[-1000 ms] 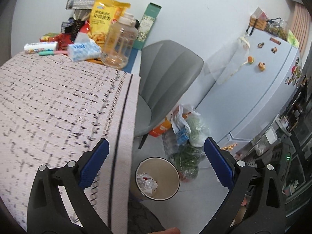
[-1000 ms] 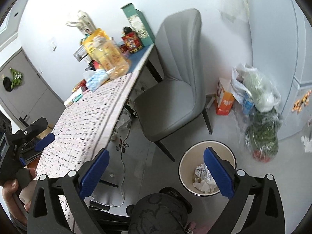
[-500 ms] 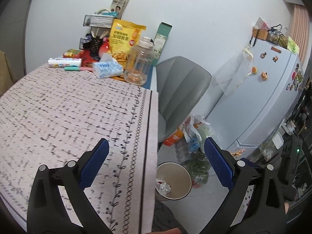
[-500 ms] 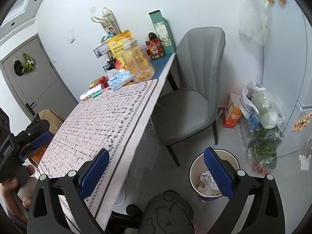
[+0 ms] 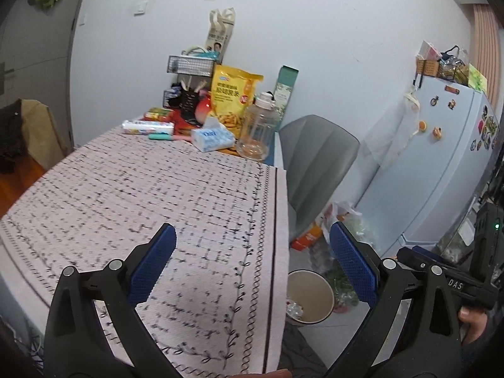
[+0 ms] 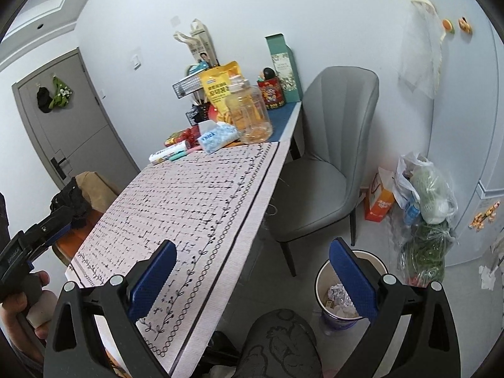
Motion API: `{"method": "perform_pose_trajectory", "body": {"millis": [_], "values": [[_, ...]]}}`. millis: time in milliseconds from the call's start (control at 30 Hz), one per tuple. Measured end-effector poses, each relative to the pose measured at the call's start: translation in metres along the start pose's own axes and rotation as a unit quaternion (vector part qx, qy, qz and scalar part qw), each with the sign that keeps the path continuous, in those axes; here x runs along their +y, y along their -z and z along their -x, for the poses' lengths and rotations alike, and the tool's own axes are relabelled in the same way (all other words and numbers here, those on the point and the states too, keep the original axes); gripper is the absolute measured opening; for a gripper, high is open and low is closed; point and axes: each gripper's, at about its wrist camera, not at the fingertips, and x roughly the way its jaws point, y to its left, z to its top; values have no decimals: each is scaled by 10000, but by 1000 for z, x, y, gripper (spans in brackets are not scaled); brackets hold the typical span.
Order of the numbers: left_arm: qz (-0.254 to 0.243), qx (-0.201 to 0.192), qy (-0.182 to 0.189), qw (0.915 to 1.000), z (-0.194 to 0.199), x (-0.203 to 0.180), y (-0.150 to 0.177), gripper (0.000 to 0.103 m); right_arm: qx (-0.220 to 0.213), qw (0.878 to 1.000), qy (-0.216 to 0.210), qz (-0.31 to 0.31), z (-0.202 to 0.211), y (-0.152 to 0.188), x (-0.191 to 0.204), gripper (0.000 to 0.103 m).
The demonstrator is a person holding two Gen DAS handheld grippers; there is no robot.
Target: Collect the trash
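Observation:
A round trash bin [image 5: 310, 296] stands on the floor beside the table, with crumpled paper [image 6: 338, 296] inside; it also shows in the right wrist view [image 6: 321, 280]. My left gripper [image 5: 253, 264] is open and empty, held above the near end of the table's patterned cloth [image 5: 157, 195]. My right gripper [image 6: 252, 280] is open and empty, held above the table's edge and the bin. No loose trash shows on the cloth.
At the table's far end stand a clear jar [image 5: 256, 132], a tissue pack [image 5: 212, 138], a yellow snack bag [image 5: 234, 94], a green box [image 5: 285, 89] and other clutter. A grey chair [image 6: 327, 163], grocery bags [image 6: 428, 208] and a fridge [image 5: 441, 163] stand to the right.
Both grippers have risen and tilted up from the bin toward the table. The bin has slid lower in both views. Both stay open and empty.

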Motion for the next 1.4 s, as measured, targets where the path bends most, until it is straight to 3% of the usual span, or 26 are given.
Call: {"method": "perform_pose_trajectory", "body": {"millis": [333, 567, 1400], "values": [[-31, -181, -340, 9993, 37, 16, 11, 97, -231, 9982, 160, 530, 20, 14, 41, 95], [-113, -229, -574, 9980, 50, 21, 22, 97, -157, 9976, 52, 676, 19, 23, 56, 95], [8, -126, -605, 9981, 42, 24, 29, 97, -63, 9976, -12, 687, 5, 27, 55, 95]]}}
